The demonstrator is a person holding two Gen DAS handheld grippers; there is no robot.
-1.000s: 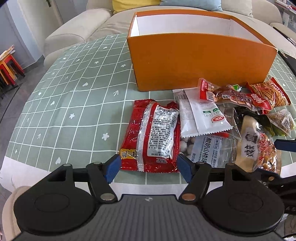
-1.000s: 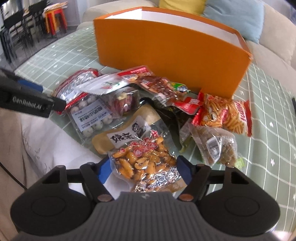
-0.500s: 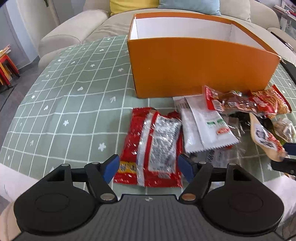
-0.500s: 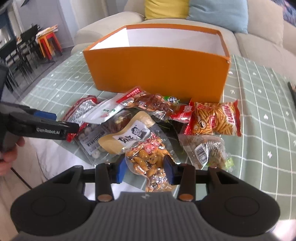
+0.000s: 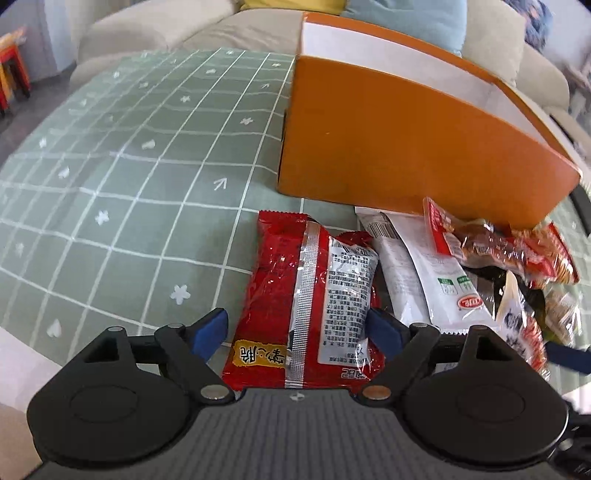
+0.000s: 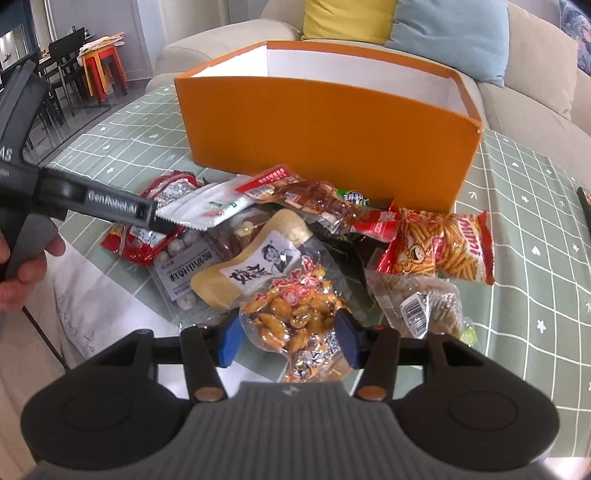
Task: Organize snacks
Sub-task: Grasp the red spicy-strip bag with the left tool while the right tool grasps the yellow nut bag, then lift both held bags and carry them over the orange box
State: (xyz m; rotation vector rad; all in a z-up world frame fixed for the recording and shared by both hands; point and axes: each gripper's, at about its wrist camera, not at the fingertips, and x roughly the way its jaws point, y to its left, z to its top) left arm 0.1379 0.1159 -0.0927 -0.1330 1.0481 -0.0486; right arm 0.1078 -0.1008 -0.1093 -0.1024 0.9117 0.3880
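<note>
Beige sofa [image 6: 524, 92], yellow cushion [image 6: 347, 18], blue cushion [image 6: 450, 33], possibly stacked stools [image 6: 103, 70]

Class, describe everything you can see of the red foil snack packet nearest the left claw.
The red foil snack packet is a glossy, crinkled pillow bag lying back-up on the green checked tablecloth, with a silver seam, a white printed label and a yellow patch. It sits between the open left claw's blue pads; contact is unclear. A white sachet lies beside it.
</note>
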